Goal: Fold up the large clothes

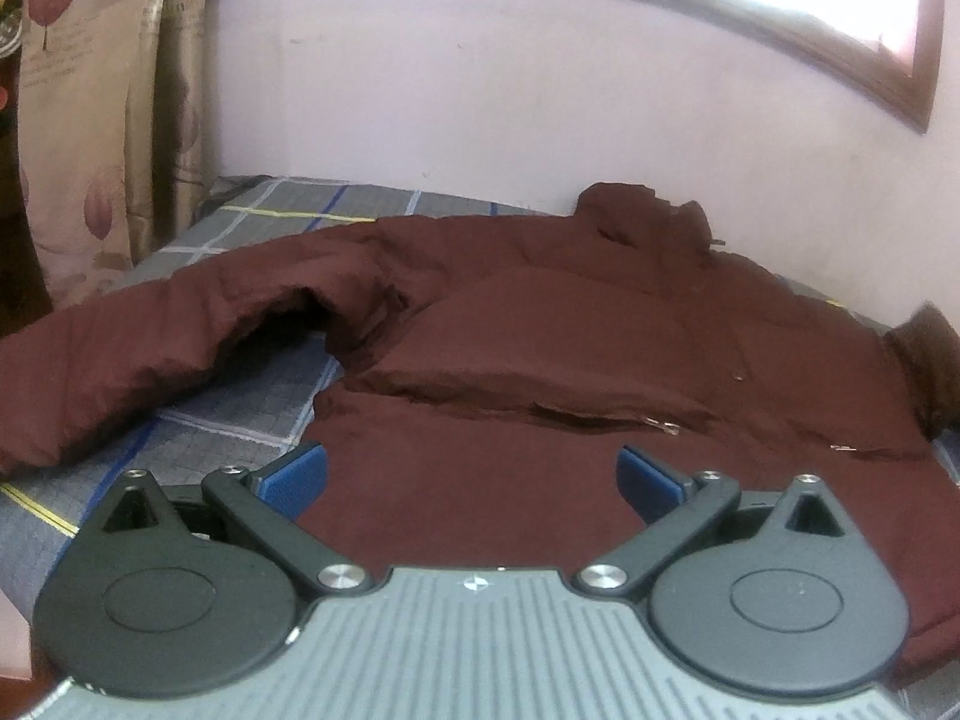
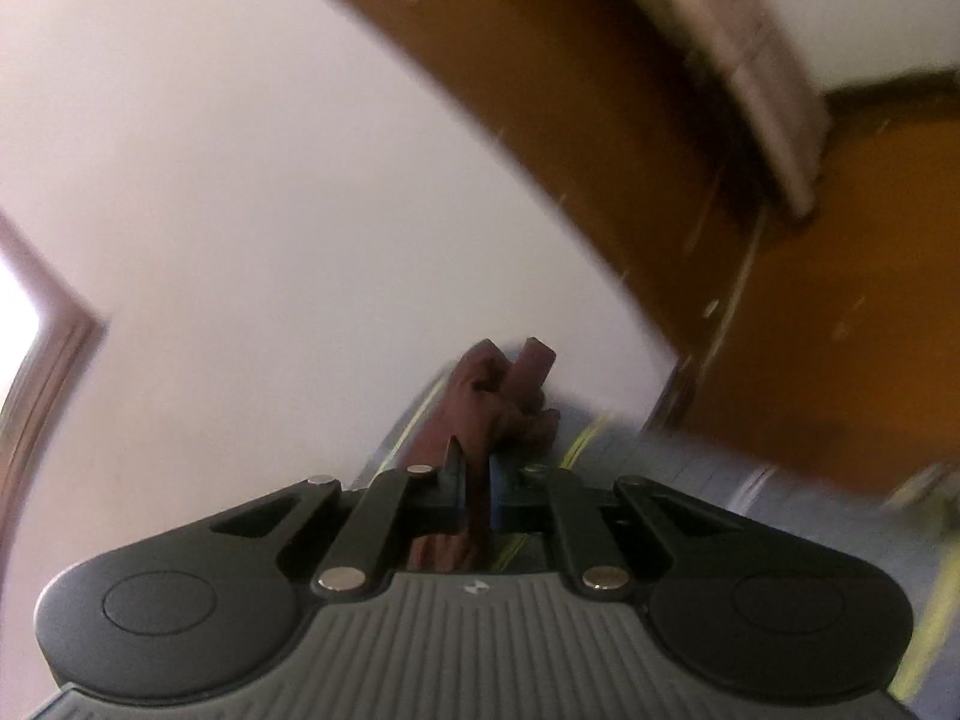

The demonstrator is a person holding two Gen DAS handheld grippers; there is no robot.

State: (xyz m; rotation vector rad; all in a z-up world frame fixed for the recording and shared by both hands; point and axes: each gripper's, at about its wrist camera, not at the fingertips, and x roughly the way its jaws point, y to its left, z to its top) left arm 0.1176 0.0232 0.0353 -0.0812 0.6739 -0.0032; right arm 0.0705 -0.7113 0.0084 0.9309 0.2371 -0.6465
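Note:
A dark maroon padded jacket (image 1: 570, 324) lies spread on the bed, collar toward the far wall, one sleeve (image 1: 150, 348) stretched out to the left. My left gripper (image 1: 474, 474) is open and empty, hovering over the jacket's near hem. In the right wrist view my right gripper (image 2: 475, 480) is shut on a bunched fold of the maroon jacket (image 2: 510, 396), which sticks up past the fingertips. That view is tilted and blurred.
The bed has a grey checked sheet (image 1: 252, 408) with blue and yellow lines. A pale wall (image 1: 480, 108) and a wood-framed window (image 1: 900, 42) stand behind. A floral curtain (image 1: 90, 120) hangs at left. A brown wooden door or cabinet (image 2: 810, 312) is at the right.

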